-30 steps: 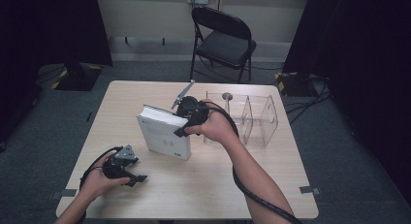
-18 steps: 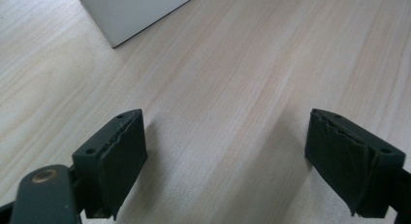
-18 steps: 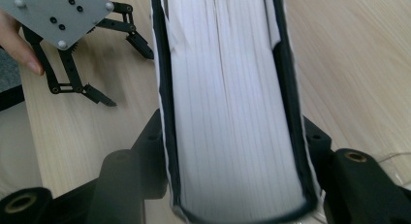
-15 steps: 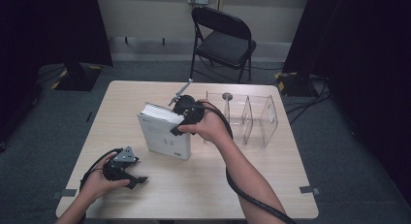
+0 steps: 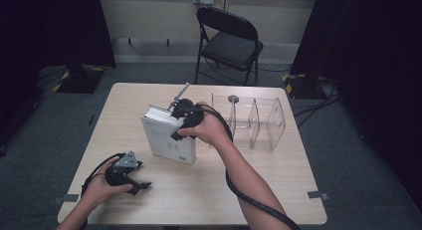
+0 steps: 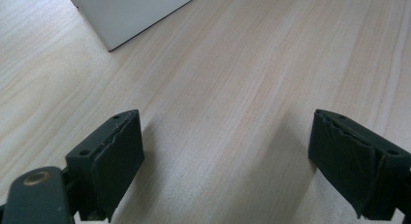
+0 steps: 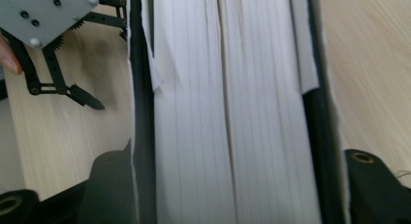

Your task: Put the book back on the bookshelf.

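Right tool (image 5: 175,121) straddling thick white paperback book (image 5: 166,140), jaws just been easing apart, still hugging covers. Steadying it upright before letting go. Left tool (image 5: 142,186) idling released on tabletop (image 5: 278,190).

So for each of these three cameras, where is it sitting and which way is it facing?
High view: above the person's side, looking forward and down on the table; both forearms, the left gripper and the right gripper show.
Left gripper view: rides the left gripper, low over the table, facing the book; its own jaws stand apart.
Right gripper view: rides the right gripper, facing the book's page edges, which lie between its jaws.
Shared: the book appears in all three; the right gripper view also catches the left gripper.
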`<state>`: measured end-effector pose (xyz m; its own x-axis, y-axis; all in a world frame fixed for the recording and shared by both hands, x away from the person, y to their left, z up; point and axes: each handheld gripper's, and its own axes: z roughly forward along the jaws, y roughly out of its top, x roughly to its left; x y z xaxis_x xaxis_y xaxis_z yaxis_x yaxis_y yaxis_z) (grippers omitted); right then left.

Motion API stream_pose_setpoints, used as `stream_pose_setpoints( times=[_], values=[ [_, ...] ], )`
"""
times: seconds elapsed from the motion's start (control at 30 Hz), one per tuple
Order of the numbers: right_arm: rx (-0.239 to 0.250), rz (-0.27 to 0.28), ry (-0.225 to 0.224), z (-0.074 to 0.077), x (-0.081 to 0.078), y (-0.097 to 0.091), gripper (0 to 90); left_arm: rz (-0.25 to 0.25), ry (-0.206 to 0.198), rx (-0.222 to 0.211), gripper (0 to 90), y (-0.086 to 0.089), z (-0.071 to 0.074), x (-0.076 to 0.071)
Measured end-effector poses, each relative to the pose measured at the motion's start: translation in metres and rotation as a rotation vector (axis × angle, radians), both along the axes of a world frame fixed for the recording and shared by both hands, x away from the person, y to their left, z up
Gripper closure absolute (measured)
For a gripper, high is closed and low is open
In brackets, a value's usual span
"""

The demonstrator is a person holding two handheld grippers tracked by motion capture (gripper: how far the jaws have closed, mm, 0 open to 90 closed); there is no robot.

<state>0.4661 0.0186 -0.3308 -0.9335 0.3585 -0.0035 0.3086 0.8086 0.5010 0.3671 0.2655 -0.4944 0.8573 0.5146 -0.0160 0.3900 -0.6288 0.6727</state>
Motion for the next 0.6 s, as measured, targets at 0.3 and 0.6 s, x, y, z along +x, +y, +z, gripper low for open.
stream_pose_setpoints(
  times=[0.3,0.6],
  values=[
    [-0.024,0.049,-0.034,-0.0019,0.0038,0.0081,38.1,-0.005,-0.007,-0.006,10.7,0.0008,-0.0010,-0.0002],
    [0.001,0.052,-0.030,-0.0052,0.0056,0.0107,41.3,-0.019,-0.009,-0.010,4.2,-0.0010,-0.0034,-0.0002]
  ],
)
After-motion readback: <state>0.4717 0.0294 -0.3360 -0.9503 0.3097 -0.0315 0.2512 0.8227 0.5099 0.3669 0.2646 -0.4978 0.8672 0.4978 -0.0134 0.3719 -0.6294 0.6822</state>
